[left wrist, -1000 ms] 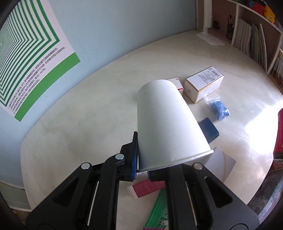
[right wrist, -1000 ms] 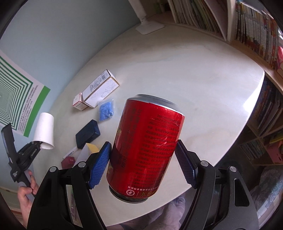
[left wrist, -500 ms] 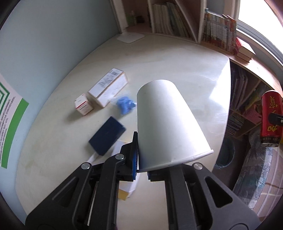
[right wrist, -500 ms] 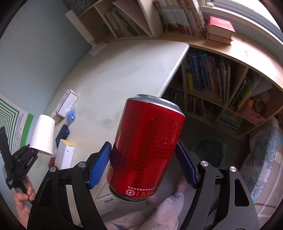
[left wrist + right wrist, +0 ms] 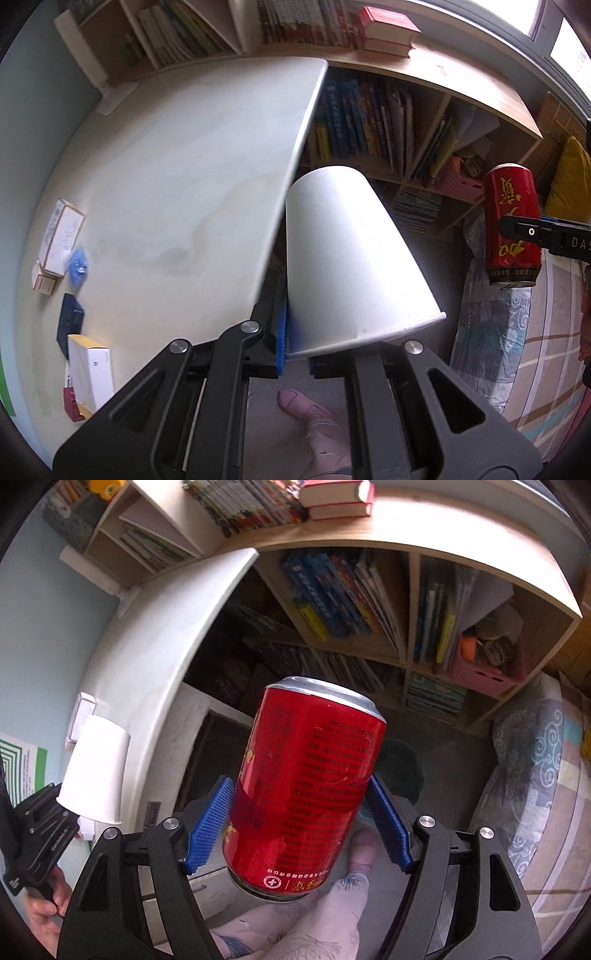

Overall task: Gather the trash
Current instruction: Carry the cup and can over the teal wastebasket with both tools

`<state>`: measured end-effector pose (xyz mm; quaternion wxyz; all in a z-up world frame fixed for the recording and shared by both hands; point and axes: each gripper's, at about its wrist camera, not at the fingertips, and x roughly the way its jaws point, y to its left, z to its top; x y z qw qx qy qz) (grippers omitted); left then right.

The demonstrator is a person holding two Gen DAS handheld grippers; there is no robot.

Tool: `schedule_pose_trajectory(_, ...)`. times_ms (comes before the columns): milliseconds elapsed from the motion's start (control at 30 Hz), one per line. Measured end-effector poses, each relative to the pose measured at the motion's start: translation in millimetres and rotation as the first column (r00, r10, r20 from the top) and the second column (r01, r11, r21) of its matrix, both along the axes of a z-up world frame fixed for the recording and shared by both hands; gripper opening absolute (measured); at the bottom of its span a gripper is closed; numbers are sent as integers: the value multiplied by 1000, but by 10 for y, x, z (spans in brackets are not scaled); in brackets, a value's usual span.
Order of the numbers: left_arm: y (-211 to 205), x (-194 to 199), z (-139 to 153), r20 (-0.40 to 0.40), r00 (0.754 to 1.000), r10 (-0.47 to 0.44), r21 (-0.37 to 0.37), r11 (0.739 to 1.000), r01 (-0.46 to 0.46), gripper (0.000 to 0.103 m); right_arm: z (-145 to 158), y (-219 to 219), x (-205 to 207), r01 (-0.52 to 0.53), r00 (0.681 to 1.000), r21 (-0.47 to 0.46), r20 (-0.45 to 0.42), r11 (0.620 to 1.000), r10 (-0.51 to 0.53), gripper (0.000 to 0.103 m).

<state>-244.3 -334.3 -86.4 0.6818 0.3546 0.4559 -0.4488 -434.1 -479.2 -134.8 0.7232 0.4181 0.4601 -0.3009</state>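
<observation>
Swinging off the table [image 5: 177,192], you now have the left gripper [image 5: 295,354] pinching the paper cup [image 5: 343,258] rim, right gripper [image 5: 299,827] clamping the red can [image 5: 303,786]; dark bin [image 5: 402,764] lies beyond its jaws.

Beside you, a pale cream desk top [image 5: 177,177], a curved wooden bookshelf packed with upright books [image 5: 369,602], a stacked pair of red hardback books [image 5: 388,31], a pink slotted plastic basket [image 5: 480,668], your socked foot [image 5: 299,402] on the floor.

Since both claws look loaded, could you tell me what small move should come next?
Probably carry the red can in the right claw onward over the dark bin partly hidden behind it on the floor; the left claw already holds the white paper cup off the table.
</observation>
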Motion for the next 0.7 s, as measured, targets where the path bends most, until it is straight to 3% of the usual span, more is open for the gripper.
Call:
schedule_pose_trajectory(400,-806,-761,-1021,-79,984,-157,180,969,169,6,-883,-552,-502,35,997,107,-69,994,-28,74)
schedule_pose_trajectory(700,-1202,-984,-2047,-216,964,-154,290,933,214,6,-1908,-762,-791,107,994,261,-63,959,-94,74)
